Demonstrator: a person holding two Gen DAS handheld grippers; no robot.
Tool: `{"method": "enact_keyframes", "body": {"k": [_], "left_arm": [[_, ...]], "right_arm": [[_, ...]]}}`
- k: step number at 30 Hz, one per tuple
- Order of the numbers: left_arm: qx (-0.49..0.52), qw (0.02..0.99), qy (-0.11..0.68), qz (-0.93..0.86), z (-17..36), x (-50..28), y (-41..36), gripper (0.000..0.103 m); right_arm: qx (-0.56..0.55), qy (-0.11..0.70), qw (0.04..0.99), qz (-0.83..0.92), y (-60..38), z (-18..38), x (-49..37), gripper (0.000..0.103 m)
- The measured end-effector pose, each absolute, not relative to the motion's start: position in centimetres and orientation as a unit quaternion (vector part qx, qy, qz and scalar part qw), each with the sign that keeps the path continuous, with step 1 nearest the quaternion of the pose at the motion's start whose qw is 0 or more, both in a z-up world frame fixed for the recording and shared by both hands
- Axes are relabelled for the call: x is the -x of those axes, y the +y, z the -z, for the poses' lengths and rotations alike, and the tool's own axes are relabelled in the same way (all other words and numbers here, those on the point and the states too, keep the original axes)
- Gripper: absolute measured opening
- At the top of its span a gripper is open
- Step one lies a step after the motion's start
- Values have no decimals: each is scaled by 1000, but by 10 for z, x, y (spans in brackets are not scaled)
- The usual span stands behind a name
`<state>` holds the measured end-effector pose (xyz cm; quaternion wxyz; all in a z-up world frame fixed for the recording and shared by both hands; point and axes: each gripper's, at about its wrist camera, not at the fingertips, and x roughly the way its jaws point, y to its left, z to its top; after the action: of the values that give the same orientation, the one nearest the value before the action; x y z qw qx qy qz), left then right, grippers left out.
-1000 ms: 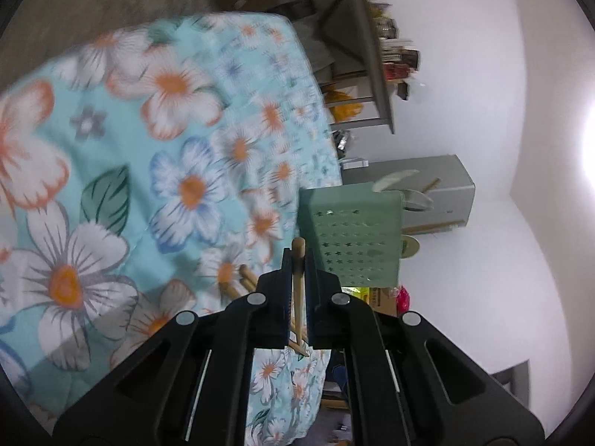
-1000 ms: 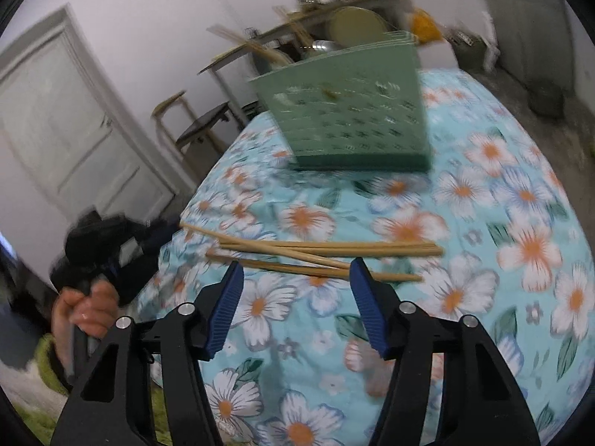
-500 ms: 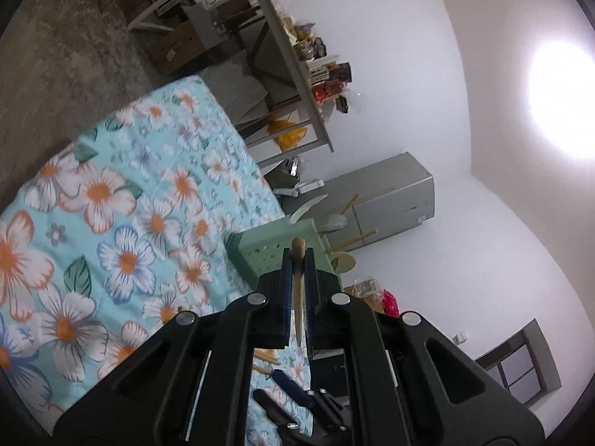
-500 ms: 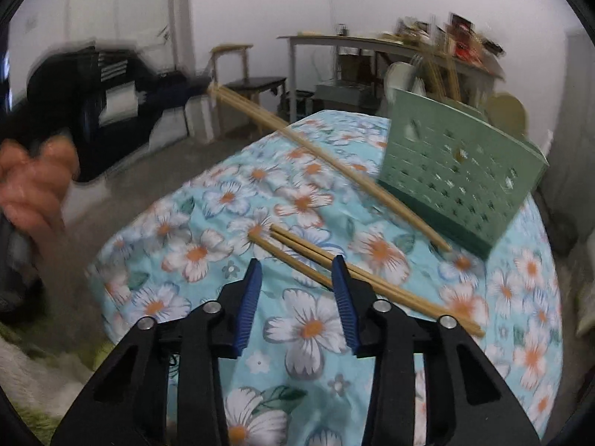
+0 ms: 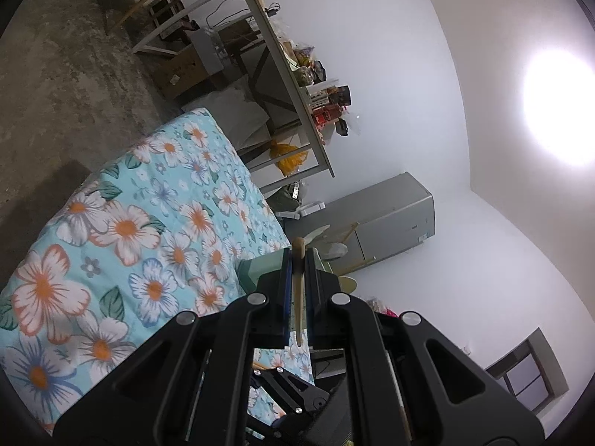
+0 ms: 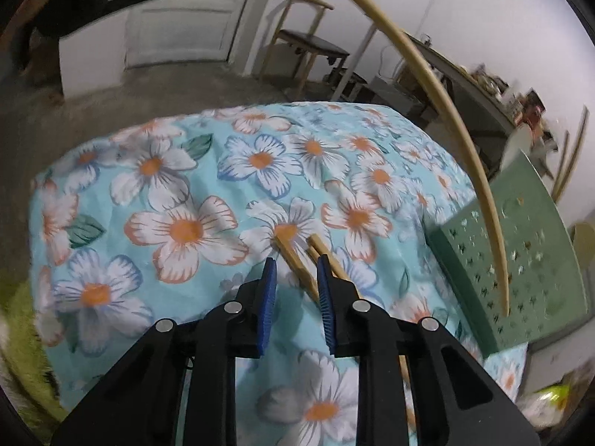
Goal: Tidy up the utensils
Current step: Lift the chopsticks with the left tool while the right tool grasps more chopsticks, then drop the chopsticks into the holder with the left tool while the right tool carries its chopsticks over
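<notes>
My left gripper (image 5: 299, 256) is shut on a wooden chopstick (image 5: 298, 282), held in the air above the floral tablecloth (image 5: 148, 223). In the right wrist view that chopstick (image 6: 446, 111) arcs across the upper right, its tip in front of the green perforated basket (image 6: 520, 260). My right gripper (image 6: 295, 278) points down at the cloth (image 6: 186, 186) with its jaws closing. One loose chopstick (image 6: 293, 260) lies between the blue pads without being pressed. A second chopstick (image 6: 318, 243) runs behind the right finger. The basket (image 5: 260, 271) shows partly behind my left fingers.
Spoons and sticks (image 6: 572, 156) stand in the basket. Beyond the table are a cluttered shelf table (image 5: 297, 85), a grey fridge (image 5: 390, 223), a wooden chair (image 6: 308, 48) and a white door (image 6: 178, 18). The cloth's edge drops to a concrete floor (image 5: 55, 74).
My left gripper rose with its chopstick and now looks over the room. My right gripper swung over the loose chopsticks, rolled, and its jaws narrowed around one.
</notes>
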<state>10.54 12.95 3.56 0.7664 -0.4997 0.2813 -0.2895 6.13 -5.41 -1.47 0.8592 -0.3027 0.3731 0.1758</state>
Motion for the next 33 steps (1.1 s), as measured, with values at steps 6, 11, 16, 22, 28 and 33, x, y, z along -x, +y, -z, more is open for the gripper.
{"method": "enact_keyframes", "body": {"k": [6, 11, 16, 22, 28, 33], "left_arm": [[511, 762, 280, 283, -29, -110, 139, 5], [519, 760, 275, 280, -27, -113, 147, 5], [523, 758, 270, 280, -28, -114, 150, 5], [527, 759, 256, 284, -36, -111, 158, 5], [523, 765, 231, 296, -55, -110, 162, 4], [508, 776, 209, 310, -80, -108, 158, 4]], "right_arm": [[357, 363, 844, -169, -36, 30, -62, 19], [388, 345, 840, -157, -20, 39, -58, 15], [385, 334, 848, -148, -15, 36, -47, 12], [321, 320, 882, -129, -35, -4, -34, 8], [224, 302, 920, -111, -64, -53, -17, 6], [134, 285, 945, -86, -101, -83, -3, 6]]}}
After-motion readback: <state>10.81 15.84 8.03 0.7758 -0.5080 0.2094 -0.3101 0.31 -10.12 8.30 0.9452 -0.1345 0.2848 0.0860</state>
